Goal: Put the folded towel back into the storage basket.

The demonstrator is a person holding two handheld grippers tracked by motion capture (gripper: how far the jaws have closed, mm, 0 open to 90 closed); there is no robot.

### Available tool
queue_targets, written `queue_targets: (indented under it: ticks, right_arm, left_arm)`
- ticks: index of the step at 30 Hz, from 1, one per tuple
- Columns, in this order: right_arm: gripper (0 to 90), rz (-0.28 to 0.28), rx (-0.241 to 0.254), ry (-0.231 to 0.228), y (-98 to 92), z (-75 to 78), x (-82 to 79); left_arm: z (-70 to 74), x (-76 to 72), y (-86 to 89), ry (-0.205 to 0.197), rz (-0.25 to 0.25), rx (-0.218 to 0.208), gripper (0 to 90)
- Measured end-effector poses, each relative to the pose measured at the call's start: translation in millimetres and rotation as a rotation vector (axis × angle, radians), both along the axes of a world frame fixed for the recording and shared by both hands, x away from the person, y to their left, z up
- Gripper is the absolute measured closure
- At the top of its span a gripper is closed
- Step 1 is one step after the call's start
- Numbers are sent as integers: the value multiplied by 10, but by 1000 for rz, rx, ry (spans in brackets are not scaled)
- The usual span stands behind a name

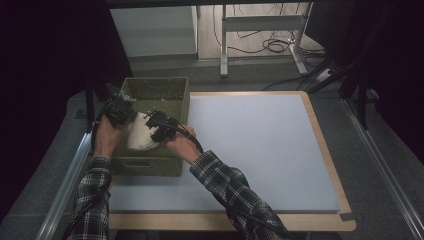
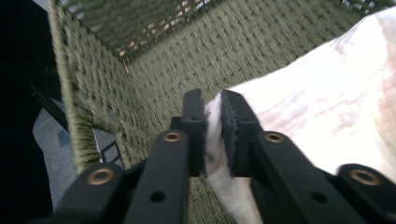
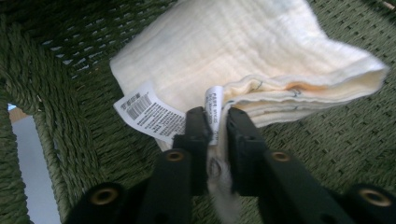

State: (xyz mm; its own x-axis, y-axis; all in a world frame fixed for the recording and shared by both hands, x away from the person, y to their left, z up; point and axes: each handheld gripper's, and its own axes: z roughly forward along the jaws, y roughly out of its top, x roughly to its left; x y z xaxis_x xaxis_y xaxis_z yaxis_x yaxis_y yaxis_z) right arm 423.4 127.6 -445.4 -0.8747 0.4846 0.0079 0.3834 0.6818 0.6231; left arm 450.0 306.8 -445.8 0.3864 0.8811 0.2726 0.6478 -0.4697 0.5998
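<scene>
Gripping folded cloth (image 1: 140, 132) w/ nearly closed jaws, L gripper (image 1: 120, 111) sat at 9 o'clock. R gripper (image 1: 161, 126), at 3 o'clock, pinched it likewise inside basket (image 1: 180, 92)

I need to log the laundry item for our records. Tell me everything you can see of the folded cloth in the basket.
The cloth is cream-white, soft ribbed fabric, folded into layers, with two printed white tags at one edge. It lies inside the green woven basket near the table's left end. The left gripper and right gripper each have an edge of it between their jaws.

labels: barcode tag (image 3: 144, 113) on folded cloth (image 3: 243, 60) | print too small to read
</scene>
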Motion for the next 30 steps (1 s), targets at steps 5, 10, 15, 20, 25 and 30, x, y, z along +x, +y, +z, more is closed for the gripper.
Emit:
queue_targets:
  ticks: [5,10,15,20,25,30]
  right_arm:
    - [704,-16,15,-14,-32,14,13]
    - [681,-16,50,-27,-103,52,15]
    - [642,-14,67,-34,-172,79,12]
    - [556,-6,93,-45,-279,106,-13]
    - [477,2,111,-54,-354,124,-30]
    - [392,11,149,-62,-479,172,-61]
  left_arm:
    - [-35,10,-23,0,10,-1,623]
    - [-17,-9,-58,-19,12,-29,535]
    - [4,-24,-87,-33,9,-49,472]
    - [16,-35,-127,-36,14,-75,389]
    - [24,-50,-146,-37,15,-100,299]
    - [43,-69,-146,-44,15,-151,212]
